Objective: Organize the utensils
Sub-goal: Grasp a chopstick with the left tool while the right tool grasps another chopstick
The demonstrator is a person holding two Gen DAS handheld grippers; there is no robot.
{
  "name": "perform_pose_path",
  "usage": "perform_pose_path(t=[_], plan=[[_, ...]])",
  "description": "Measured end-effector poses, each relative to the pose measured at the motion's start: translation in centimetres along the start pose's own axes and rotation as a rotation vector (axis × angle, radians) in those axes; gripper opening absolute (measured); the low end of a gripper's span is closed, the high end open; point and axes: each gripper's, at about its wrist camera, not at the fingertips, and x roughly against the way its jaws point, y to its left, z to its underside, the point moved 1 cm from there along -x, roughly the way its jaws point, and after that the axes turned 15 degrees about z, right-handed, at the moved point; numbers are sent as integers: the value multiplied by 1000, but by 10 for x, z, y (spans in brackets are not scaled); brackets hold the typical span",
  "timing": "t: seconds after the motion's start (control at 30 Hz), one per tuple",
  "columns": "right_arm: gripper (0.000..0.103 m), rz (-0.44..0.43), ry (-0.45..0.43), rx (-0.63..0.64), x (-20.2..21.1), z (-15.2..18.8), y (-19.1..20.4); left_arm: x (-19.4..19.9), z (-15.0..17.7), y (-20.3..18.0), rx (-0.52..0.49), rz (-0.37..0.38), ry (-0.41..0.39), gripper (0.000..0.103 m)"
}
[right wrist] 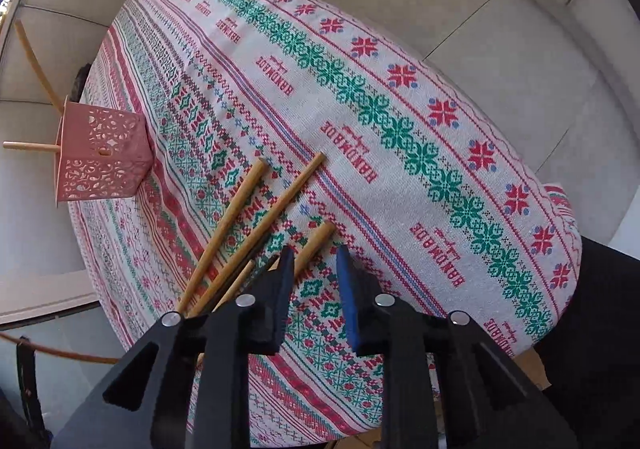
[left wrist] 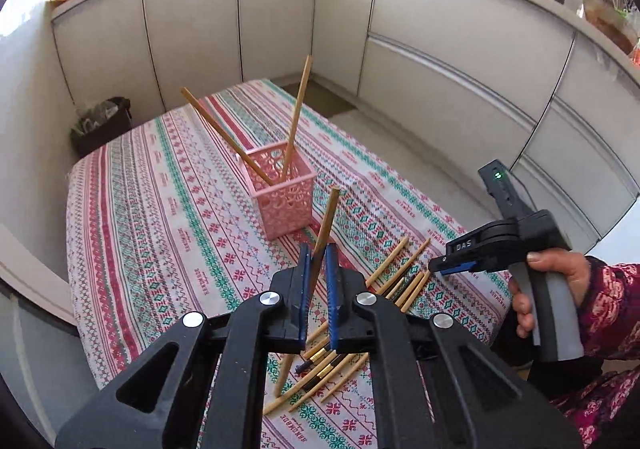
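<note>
The lower end of the chopstick (left wrist: 326, 225) pinched by the left gripper (left wrist: 318, 269) is hidden. "HANDMADE" is read on the desk cloth (right wrist: 400, 121), "DAS" on the right gripper (right wrist: 312, 269), jaws spread, empty.

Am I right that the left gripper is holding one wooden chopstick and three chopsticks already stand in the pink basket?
Not quite: the left wrist view shows two chopsticks in the pink basket, not three. The left gripper does hold one wooden chopstick.
</note>
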Motion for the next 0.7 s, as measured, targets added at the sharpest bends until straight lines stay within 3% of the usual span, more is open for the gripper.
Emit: perform_pose_path(t=[0.1, 0.2, 0.37, 0.47, 0.7], plan=[[15, 54, 16, -7, -7, 0, 11, 24, -3, -2, -17, 13, -63, 5], [15, 109, -27, -4, -5, 1, 23, 43, -5, -10, -33, 30, -123, 5], [13, 112, -73, 11, -6, 4, 34, 59, -7, -16, -24, 31, -173, 5], [9, 69, -73, 10, -3, 5, 25, 57, -5, -19, -16, 35, -165, 5], [7, 72, -132, 28, 16, -1, -12, 34, -1, -18, 5, 33, -102, 6]])
